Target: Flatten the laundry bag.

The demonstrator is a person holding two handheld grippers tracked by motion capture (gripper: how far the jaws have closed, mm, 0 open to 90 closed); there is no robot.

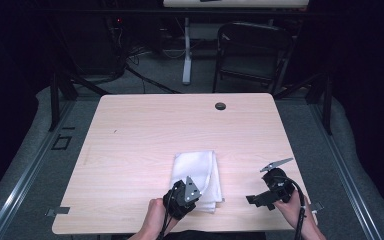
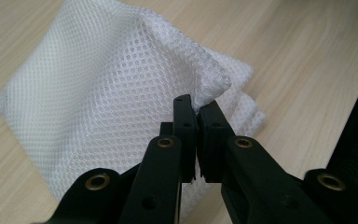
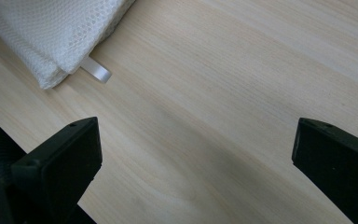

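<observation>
I find the folded white mesh cloth (image 1: 197, 177) lying flat on the pale wood-grain table (image 1: 145, 130), in the lower centre of the high view, near the table's front edge. The left gripper (image 2: 196, 109) is clenched on the near corner of that cloth: in the left gripper view the two black jaws stand pressed together just below centre with a pinch of mesh drawn up between them, and the fabric peaks into a soft ridge at the bite. The right gripper (image 1: 252, 200) sits at the lower right of the high view, apart from the cloth, jaws spread wide with nothing but bare table between them. From its own view I note the cloth's layered folded edge at the upper left and a small white ribbon tab (image 3: 96, 71) poking out beneath it. My judgement is that the item is very light, limp and open-weave, not fragile, but apt to sag, unfold and snag. A single-corner hold will likely lift the top layer alone; I would take the opposite corner with the free gripper, catching all layers.
</observation>
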